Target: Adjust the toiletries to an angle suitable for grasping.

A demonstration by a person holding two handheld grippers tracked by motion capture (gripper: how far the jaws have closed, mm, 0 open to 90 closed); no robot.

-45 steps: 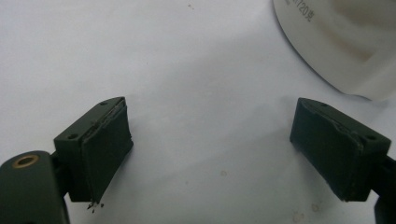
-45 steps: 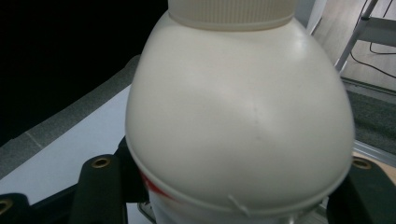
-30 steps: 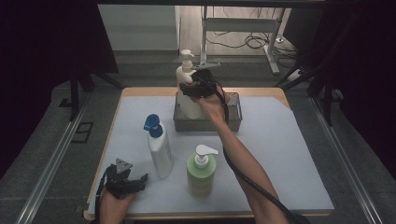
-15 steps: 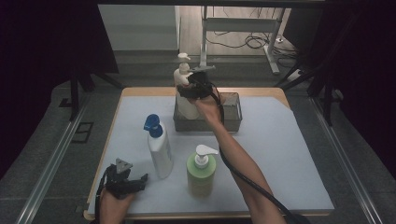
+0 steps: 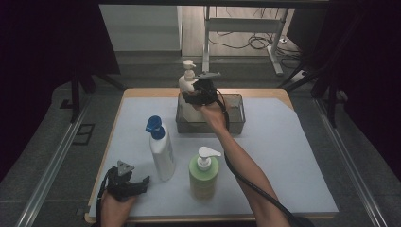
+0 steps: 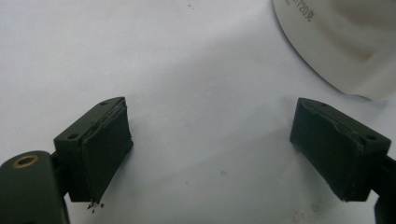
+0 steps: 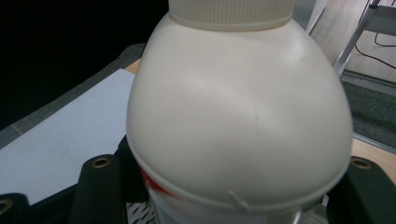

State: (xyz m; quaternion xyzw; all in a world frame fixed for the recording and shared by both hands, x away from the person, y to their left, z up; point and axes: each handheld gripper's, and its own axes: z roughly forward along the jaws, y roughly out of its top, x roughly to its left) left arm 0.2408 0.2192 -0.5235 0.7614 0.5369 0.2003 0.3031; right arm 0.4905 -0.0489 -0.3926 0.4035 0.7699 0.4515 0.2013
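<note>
My right gripper (image 5: 197, 96) is shut on a cream pump bottle (image 5: 188, 81) and holds it upright at the left end of a grey see-through bin (image 5: 235, 119). In the right gripper view the bottle's rounded shoulder (image 7: 238, 107) is very close, with the black jaws pressed against both its sides low down. My left gripper (image 5: 134, 183) rests open at the table's front left, nothing between its jaws. In the left gripper view its gap (image 6: 219, 149) frames bare white table cover, and the base of a white bottle (image 6: 336, 42) sits just beyond.
A white bottle with a blue pump (image 5: 161, 152) stands just right of my left gripper. A green pump bottle (image 5: 203, 176) stands at front centre beside my right forearm. The white cover (image 5: 283, 156) spans the wooden table; dark floor and a desk frame lie beyond.
My right gripper and the cream bottle have shifted slightly left, then a little lower at the bin. The left gripper has not moved.
</note>
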